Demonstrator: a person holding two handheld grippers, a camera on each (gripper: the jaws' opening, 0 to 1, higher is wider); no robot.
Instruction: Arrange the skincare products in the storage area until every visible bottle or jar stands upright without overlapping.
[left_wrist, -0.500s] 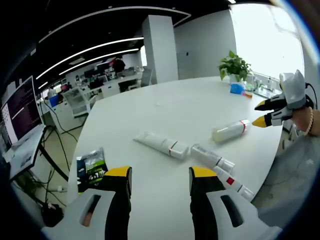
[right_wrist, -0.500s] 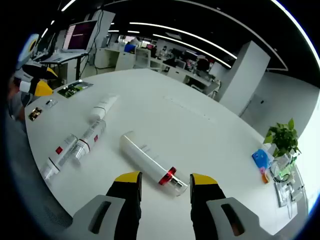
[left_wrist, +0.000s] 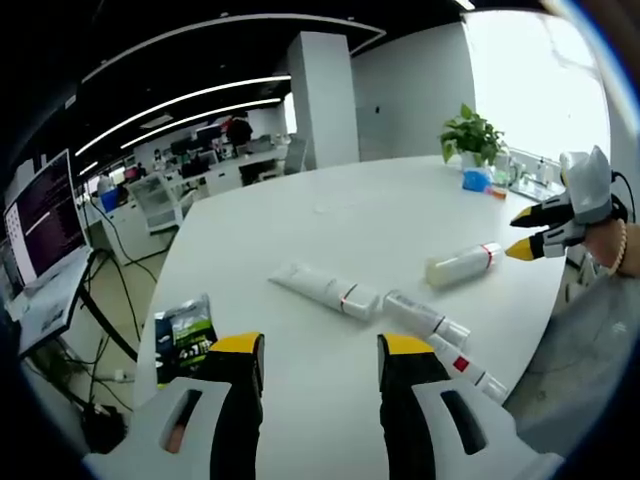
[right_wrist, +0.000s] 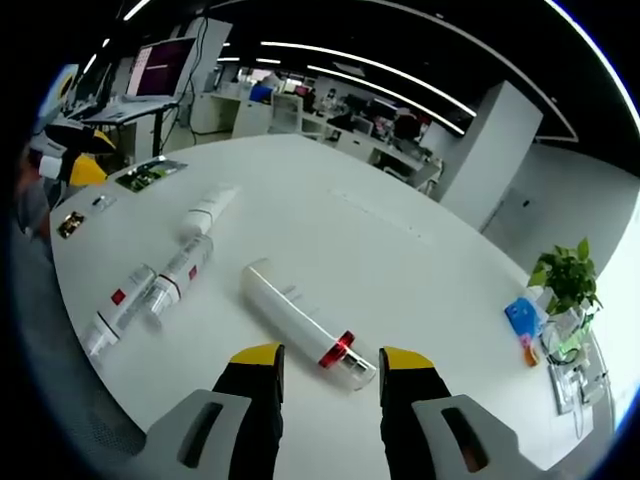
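Spread and empty, the right gripper (right_wrist: 325, 365) hangs over the red-banded bottle (right_wrist: 300, 322) lying flat just ahead of its fingers, while the left gripper (left_wrist: 312, 355), likewise parted, sits short of three toppled tubes (left_wrist: 325, 290) on the white table (left_wrist: 370, 220) in an open office.

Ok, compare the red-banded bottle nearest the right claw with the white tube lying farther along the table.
The bottle is a long clear-white cylinder with a red band and a clear cap; the tube is opaque white and flattens toward one end. The bottle lies just ahead of the right claw, the tube far beyond it, nearer the left claw. Both lie on their sides on the white table, not upright.
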